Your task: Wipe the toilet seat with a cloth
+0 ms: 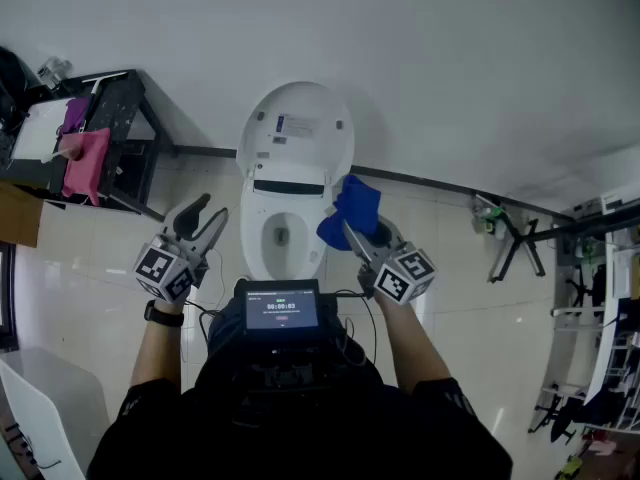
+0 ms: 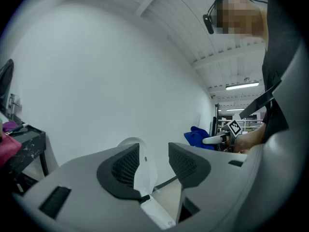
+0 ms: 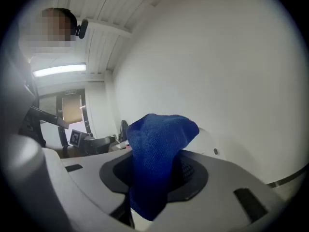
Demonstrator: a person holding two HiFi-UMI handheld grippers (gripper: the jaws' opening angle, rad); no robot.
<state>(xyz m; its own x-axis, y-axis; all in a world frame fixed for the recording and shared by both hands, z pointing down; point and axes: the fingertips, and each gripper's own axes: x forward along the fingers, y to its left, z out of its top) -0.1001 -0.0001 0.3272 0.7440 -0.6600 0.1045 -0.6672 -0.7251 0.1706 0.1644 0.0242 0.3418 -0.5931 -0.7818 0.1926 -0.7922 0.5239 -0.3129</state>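
A white toilet stands against the wall with its lid raised. The seat ring circles the bowl below it. My right gripper hovers over the bowl's right edge, shut on a blue cloth that bunches up out of the jaws. In the right gripper view the cloth fills the gap of that gripper. My left gripper hangs left of the bowl, open and empty. In the left gripper view the toilet lid shows through the gap of this gripper, and the cloth is off to the right.
A black rack at the left holds a pink cloth. A dark folding stand and shelving stand at the right. A small screen hangs at the person's chest. Pale tiled floor surrounds the toilet.
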